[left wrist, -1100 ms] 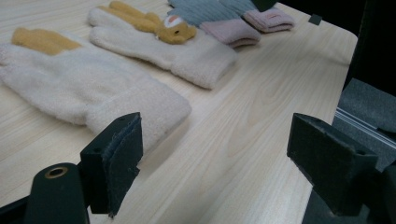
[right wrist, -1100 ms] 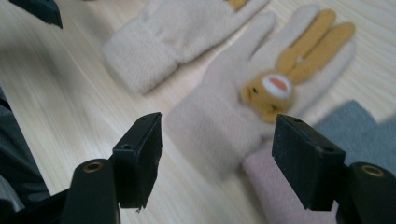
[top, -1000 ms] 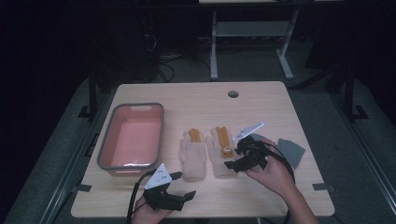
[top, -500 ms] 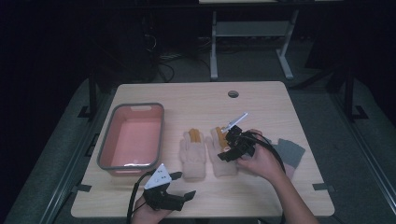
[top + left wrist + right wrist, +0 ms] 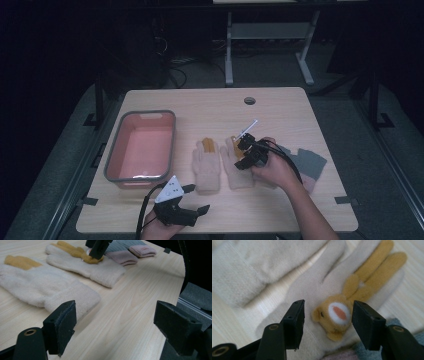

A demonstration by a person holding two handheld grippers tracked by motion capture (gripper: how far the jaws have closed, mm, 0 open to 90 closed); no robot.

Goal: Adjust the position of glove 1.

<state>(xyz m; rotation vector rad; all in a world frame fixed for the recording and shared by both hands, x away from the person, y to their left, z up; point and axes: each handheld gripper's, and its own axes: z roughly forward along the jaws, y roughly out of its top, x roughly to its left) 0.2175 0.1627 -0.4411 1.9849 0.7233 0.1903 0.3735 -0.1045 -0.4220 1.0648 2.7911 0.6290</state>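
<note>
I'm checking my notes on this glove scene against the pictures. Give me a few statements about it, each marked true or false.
1. The tub holds a glove. False: nothing lies in it.
2. The right gripper is over the right-hand glove. True; its jaws, just closing, flank the animal face without pressing it.
3. The left gripper grips the left-hand glove. False: it is open, near the table's front edge.
4. A grey and pink glove lies right of the pair. True.
</note>
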